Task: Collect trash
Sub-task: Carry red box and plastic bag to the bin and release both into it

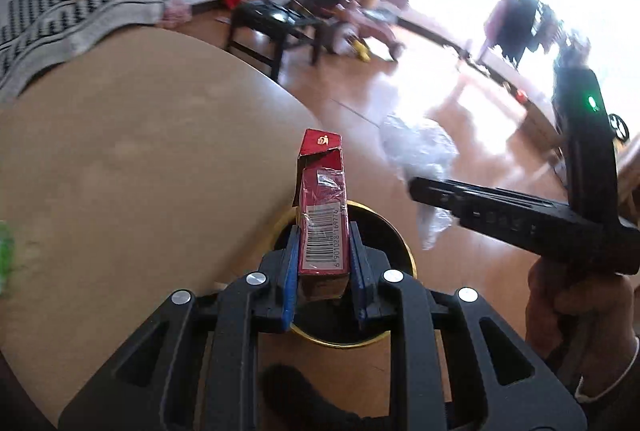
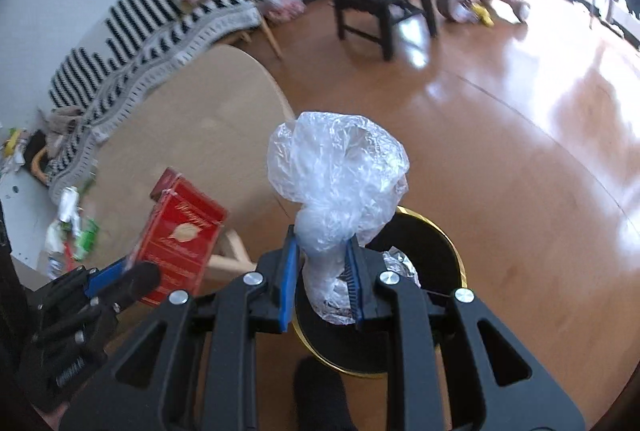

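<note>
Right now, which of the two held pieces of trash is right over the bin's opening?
The crumpled clear plastic bag in the right hand-held gripper, directly above the black bin. The red carton in the left hand-held gripper hangs at the rim, beside the table.

The black bin [image 2: 432, 243] with its gold rim stands on the floor just beside the round table [image 2: 208, 119] edge, mouth upward; crumpled foil [image 2: 400, 265] already lies inside it. Above the bin, the red carton [image 1: 324, 215] and the clear plastic bag [image 2: 340, 175] crowd the air. Beyond the bin lies bare wooden floor [image 2: 500, 135]; a dark chair [image 2: 384, 11] stands well apart
</note>
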